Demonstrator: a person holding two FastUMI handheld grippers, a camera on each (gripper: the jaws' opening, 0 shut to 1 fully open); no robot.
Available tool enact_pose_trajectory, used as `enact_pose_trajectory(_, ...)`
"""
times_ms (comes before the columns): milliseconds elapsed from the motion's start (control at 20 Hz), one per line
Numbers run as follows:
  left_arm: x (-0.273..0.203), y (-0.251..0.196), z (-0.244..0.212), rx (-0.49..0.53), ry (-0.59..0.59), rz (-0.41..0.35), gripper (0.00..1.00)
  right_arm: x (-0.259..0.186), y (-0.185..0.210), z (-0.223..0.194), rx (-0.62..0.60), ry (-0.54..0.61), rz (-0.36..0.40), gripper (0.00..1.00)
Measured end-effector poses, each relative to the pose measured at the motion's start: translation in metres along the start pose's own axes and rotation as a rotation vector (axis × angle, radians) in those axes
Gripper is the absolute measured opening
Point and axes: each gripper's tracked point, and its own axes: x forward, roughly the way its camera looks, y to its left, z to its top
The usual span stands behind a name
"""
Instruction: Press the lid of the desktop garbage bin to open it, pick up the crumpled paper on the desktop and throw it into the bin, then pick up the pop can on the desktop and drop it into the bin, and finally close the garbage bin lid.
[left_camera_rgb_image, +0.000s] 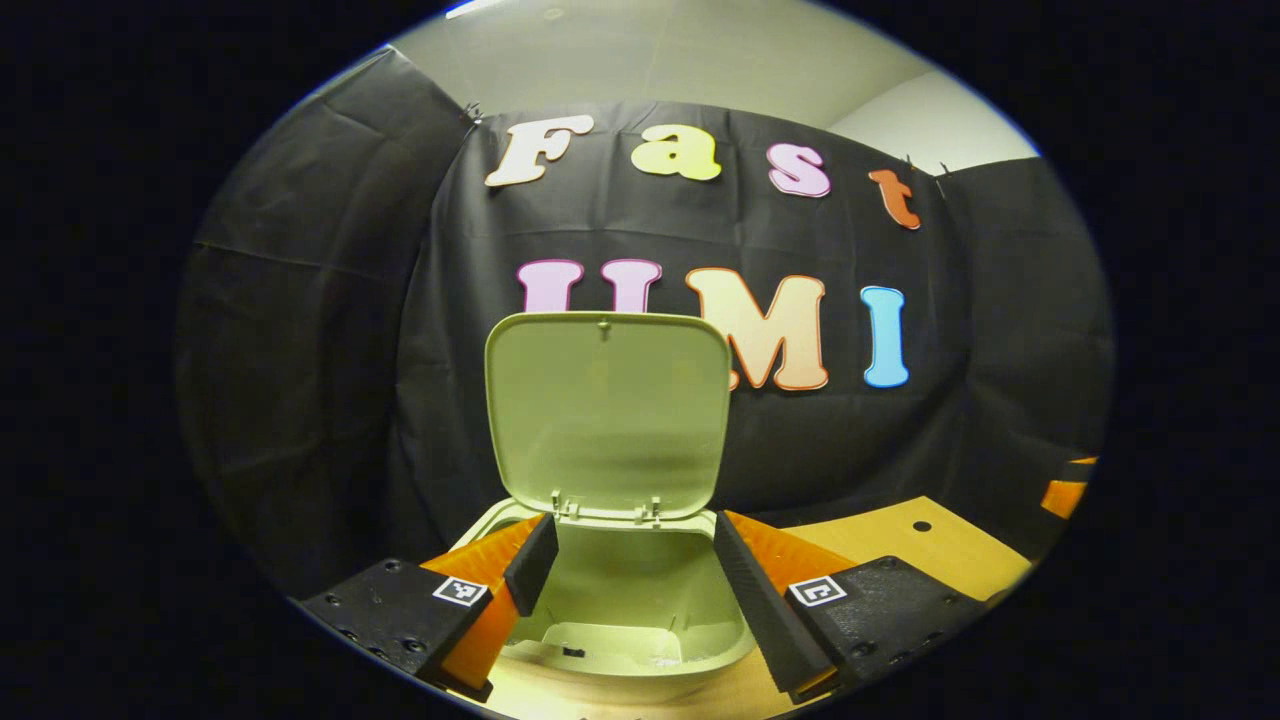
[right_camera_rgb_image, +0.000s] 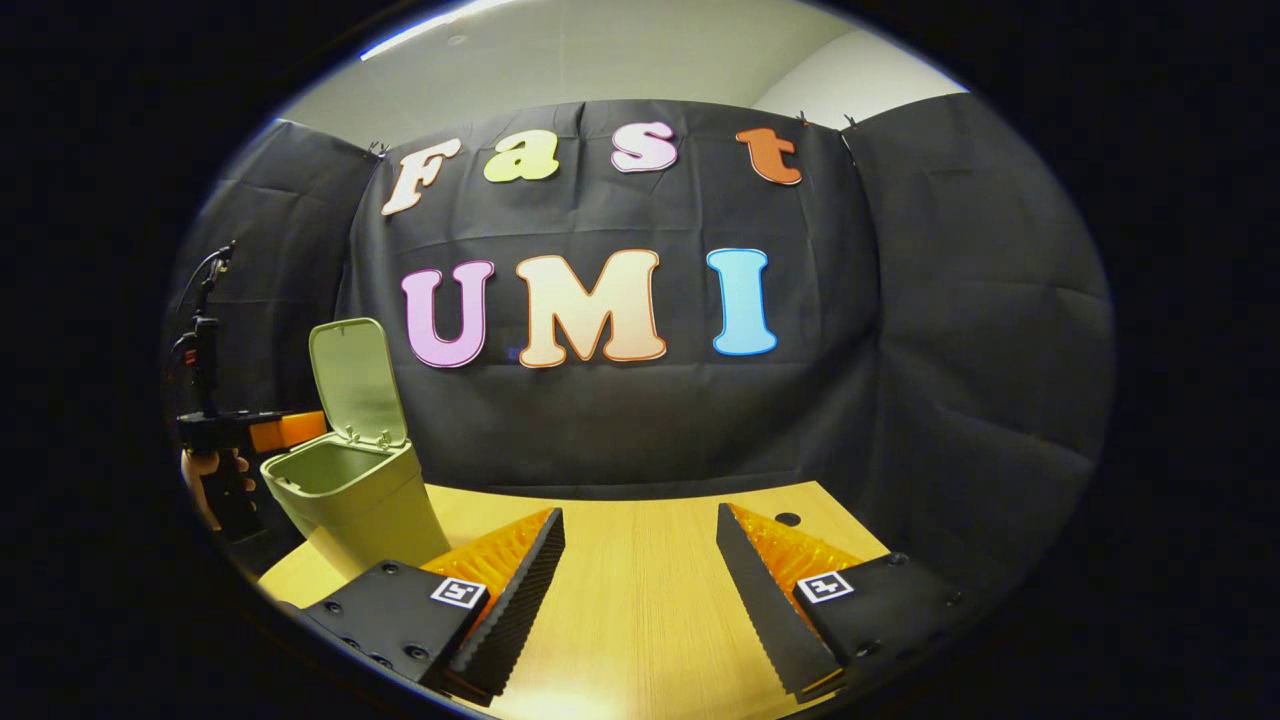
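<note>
The pale green garbage bin (left_camera_rgb_image: 640, 655) stands open just under my left gripper (left_camera_rgb_image: 632, 528), its lid (left_camera_rgb_image: 608, 410) tipped upright at the back. The left gripper is open, and its fingers straddle the bin's mouth with nothing between them. In the right gripper view the same bin (right_camera_rgb_image: 372, 515) sits at the left of the wooden table, lid (right_camera_rgb_image: 352, 385) up. The left gripper (right_camera_rgb_image: 285, 430) hovers at the bin's far rim, held by a hand (right_camera_rgb_image: 205, 485). My right gripper (right_camera_rgb_image: 638, 518) is open over bare tabletop, well to the right of the bin.
The wooden table (right_camera_rgb_image: 640, 610) runs back to the black cloth wall and has a small dark hole (right_camera_rgb_image: 787, 519) near its far right corner. An orange and black part (left_camera_rgb_image: 1065, 490) shows at the right edge of the left gripper view.
</note>
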Motion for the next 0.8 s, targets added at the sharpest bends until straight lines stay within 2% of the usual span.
enact_pose_trajectory(150, -0.008, -0.021, 0.012, 0.018, -0.020, -0.037, 0.92, 0.001, 0.000, 0.004, 0.008, -0.005, 0.012, 0.96)
enact_pose_trajectory(350, -0.010, -0.039, 0.044, -0.041, -0.034, -0.083, 0.92, -0.001, -0.004, 0.004, 0.007, -0.002, 0.015, 0.95)
enact_pose_trajectory(550, 0.006, -0.016, 0.099, -0.062, -0.096, -0.028, 0.92, -0.004, -0.010, 0.000, -0.004, 0.009, 0.010, 0.97)
enact_pose_trajectory(700, 0.024, 0.010, 0.119, -0.014, -0.101, 0.028, 0.91, -0.004, -0.014, -0.009, -0.003, 0.020, -0.005, 0.97)
enact_pose_trajectory(800, 0.034, 0.016, 0.125, -0.031, -0.091, 0.027, 0.92, -0.005, -0.013, -0.013, 0.004, 0.033, -0.008, 0.96)
